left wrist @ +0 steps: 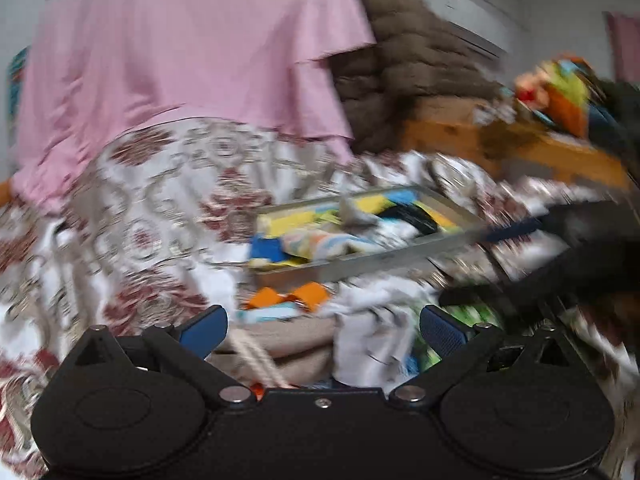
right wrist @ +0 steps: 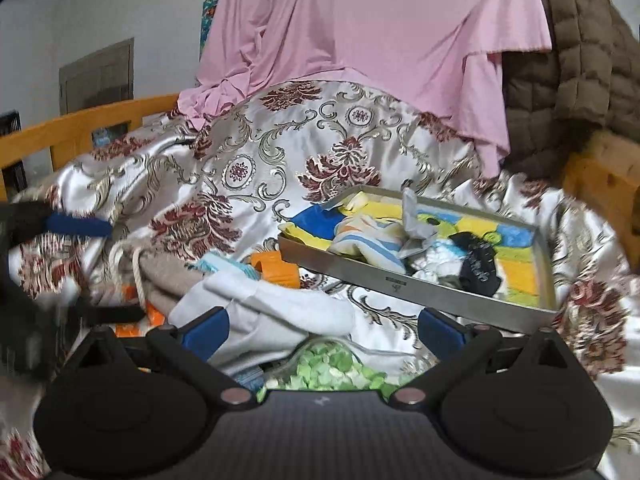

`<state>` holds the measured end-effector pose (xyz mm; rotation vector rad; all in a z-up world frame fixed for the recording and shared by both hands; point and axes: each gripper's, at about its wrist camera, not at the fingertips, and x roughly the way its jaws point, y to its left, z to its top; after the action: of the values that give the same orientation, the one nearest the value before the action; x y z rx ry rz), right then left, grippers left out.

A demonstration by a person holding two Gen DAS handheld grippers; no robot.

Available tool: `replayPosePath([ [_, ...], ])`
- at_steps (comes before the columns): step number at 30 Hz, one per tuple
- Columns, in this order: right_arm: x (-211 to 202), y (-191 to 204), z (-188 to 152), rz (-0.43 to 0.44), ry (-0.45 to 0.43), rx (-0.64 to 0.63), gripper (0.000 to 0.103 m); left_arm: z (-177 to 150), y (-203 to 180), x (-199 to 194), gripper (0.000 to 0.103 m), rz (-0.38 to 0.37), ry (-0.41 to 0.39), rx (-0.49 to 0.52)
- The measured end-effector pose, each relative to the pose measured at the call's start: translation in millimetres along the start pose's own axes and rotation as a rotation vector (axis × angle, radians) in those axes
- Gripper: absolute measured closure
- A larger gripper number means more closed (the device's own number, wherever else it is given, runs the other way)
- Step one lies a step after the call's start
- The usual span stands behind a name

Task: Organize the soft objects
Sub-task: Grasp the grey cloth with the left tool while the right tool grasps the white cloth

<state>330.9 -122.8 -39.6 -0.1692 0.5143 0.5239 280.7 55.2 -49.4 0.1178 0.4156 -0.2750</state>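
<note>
1. Both grippers hang over the bed, and nothing is held: the left gripper point(left wrist: 323, 330) has its blue fingers spread wide, and the right gripper point(right wrist: 323, 330) is spread just as wide.
2. The loose pile sits right below them on the patterned satin bedspread point(right wrist: 248, 152): a white cloth point(right wrist: 272, 308) between the right fingers, a beige fabric piece point(right wrist: 164, 276) with a rope cord, and an orange item point(right wrist: 276, 268) beside the tray.
3. A bag of green bits point(right wrist: 336, 368) lies just under the right gripper.
4. My read: that white cloth is light and floppy and will sag and drape. Pinch a bunched fold, not a flat edge, as the satin beneath looks slippery.
5. The metal tray point(right wrist: 420, 292) rests tilted on the bedspread, already holding a striped cloth point(right wrist: 360, 240), a grey piece, white bits and a black sock point(right wrist: 478, 266) on a yellow-and-blue liner.
6. The left view is motion-blurred, so its finer detail is unclear.
</note>
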Motion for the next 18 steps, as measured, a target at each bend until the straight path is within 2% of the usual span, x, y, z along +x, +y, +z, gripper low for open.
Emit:
replayPosePath([
  [4, 13.3, -10.2, 8.7, 0.069, 0.023, 0.043, 0.001, -9.2, -15.9, 12.3, 0.003, -0.061, 0.030, 0.078],
  [10, 30.9, -4.8, 16.5, 0.109, 0.050, 0.040, 0.006, -16.1, -24.2, 32.5, 0.008, -0.111, 0.086, 0.077],
  [18, 57.2, 1.2, 20.1, 0.144, 0.125, 0.065, 0.014, -17.1, -12.6, 62.7, 0.020, -0.145, 0.169, -0.065],
])
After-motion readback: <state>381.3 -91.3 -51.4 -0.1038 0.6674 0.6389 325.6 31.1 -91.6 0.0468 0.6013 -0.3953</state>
